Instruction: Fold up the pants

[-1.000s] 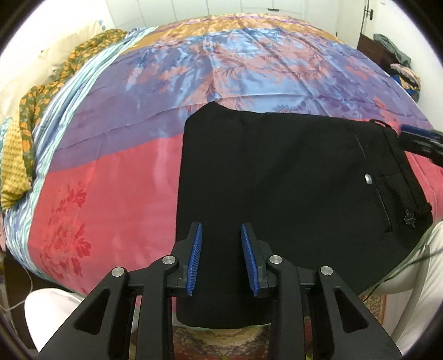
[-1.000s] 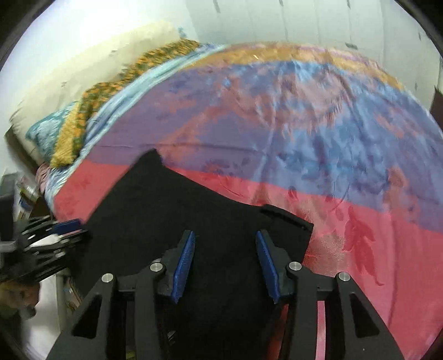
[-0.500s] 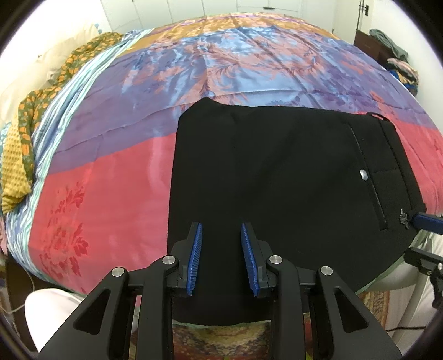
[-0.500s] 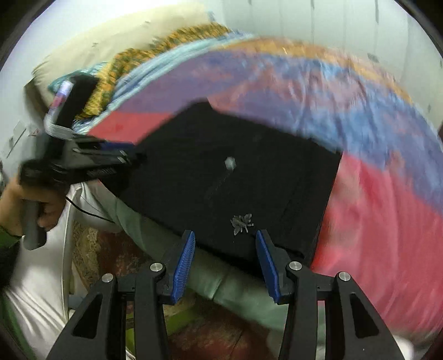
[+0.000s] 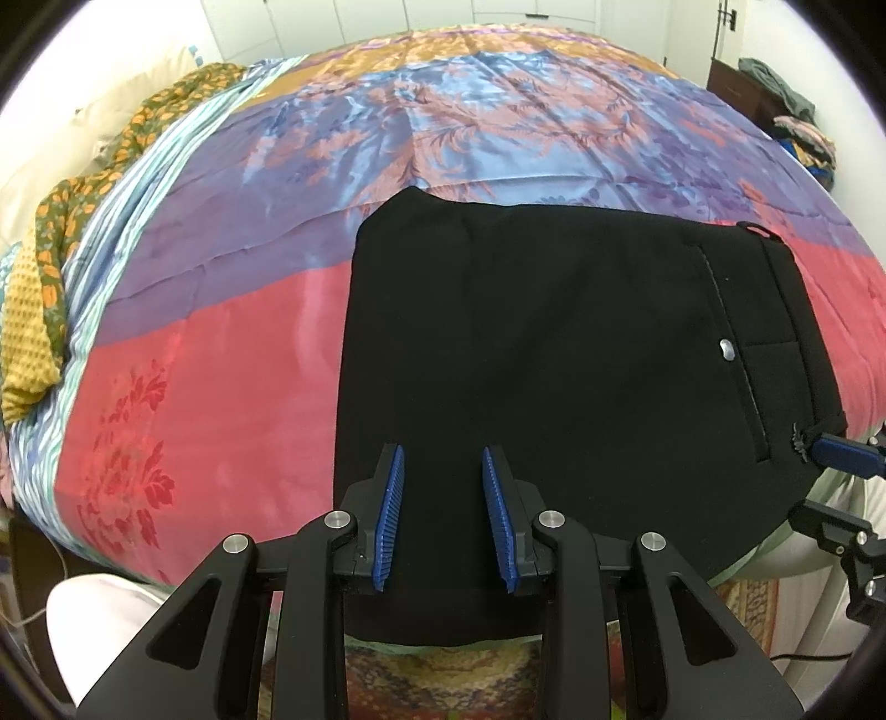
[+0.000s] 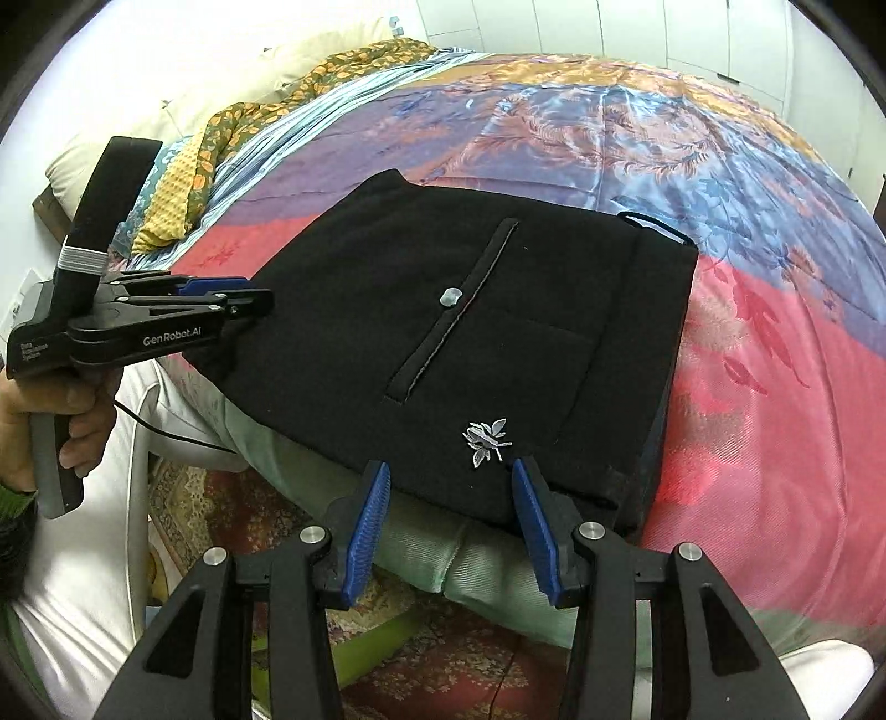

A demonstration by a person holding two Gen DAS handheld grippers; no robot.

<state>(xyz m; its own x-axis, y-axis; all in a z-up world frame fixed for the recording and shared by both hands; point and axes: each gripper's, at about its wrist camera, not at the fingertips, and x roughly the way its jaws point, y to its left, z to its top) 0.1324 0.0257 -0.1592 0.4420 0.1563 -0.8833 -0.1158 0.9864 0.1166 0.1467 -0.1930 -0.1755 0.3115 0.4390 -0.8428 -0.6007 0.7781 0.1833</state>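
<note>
A home bedroom: bed (image 5: 498, 127), pillows (image 6: 221, 72), white wardrobe doors (image 6: 692, 33).

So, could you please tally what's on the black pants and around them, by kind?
Pants: 1
Buttons on the pants: 1
Embroidered insects on the pants: 1
Grippers: 2, left and right
Bedspreads: 1
Total: 6
</note>
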